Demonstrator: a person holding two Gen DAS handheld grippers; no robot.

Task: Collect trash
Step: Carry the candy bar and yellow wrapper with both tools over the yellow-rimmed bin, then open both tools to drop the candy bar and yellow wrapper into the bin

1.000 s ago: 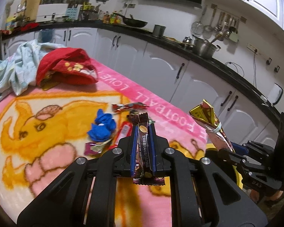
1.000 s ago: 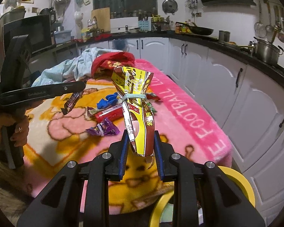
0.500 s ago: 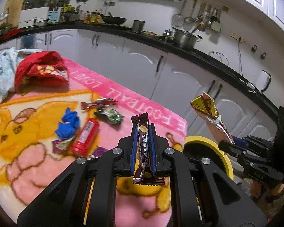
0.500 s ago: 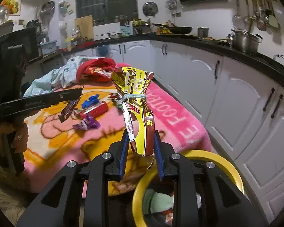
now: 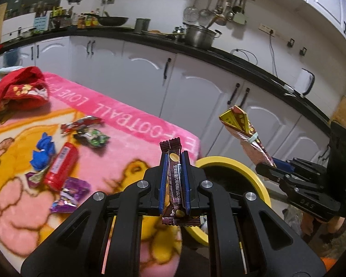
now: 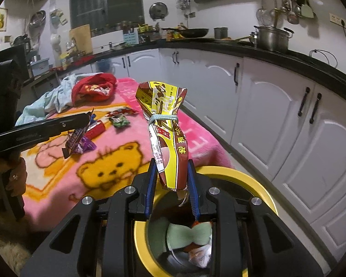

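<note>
Evidently, in the left wrist view, the left gripper (image 5: 174, 180) pinched a brown snack bar wrapper (image 5: 174, 182) upright, poised beside the yellow-rimmed bin (image 5: 253, 177) for dropping; other wrappers lay on the pink blanket (image 5: 126, 124). In the right wrist view, the right gripper (image 6: 173, 191) clamped a tied yellow snack bag (image 6: 168, 133) directly above the bin's mouth (image 6: 263, 194), presumably ready for release.
</note>
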